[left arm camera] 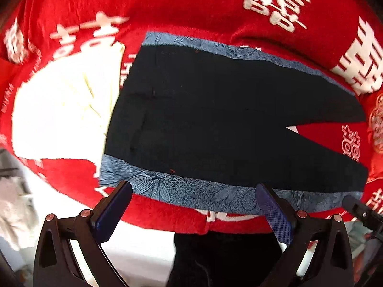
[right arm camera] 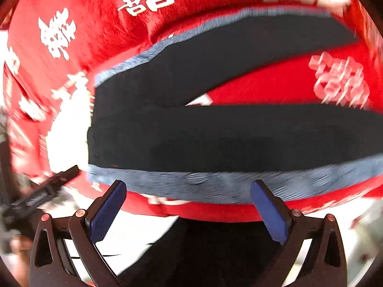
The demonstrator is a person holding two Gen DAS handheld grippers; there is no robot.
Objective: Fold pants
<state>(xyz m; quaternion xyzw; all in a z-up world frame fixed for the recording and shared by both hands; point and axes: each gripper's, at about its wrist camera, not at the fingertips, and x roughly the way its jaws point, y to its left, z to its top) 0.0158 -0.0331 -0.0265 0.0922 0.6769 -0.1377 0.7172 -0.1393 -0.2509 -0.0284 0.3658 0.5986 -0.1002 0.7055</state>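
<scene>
Dark navy pants (left arm camera: pixel 215 114) with blue patterned side stripes lie flat on a red blanket, waistband to the left, legs spread apart to the right. They also show in the right wrist view (right arm camera: pixel 215 134), which is blurred. My left gripper (left arm camera: pixel 194 191) is open and empty, hovering just before the near striped edge close to the waist. My right gripper (right arm camera: pixel 188 189) is open and empty, over the near striped edge of the near leg. The right gripper's tip shows at the left wrist view's right edge (left arm camera: pixel 359 208).
The red blanket (left arm camera: pixel 191 9) with white characters covers the surface. A pale yellow-white folded cloth (left arm camera: pixel 64 110) lies left of the waistband. The blanket's near edge drops to a white surface (left arm camera: pixel 143 251). The left gripper's body shows at the right wrist view's left edge (right arm camera: pixel 45 191).
</scene>
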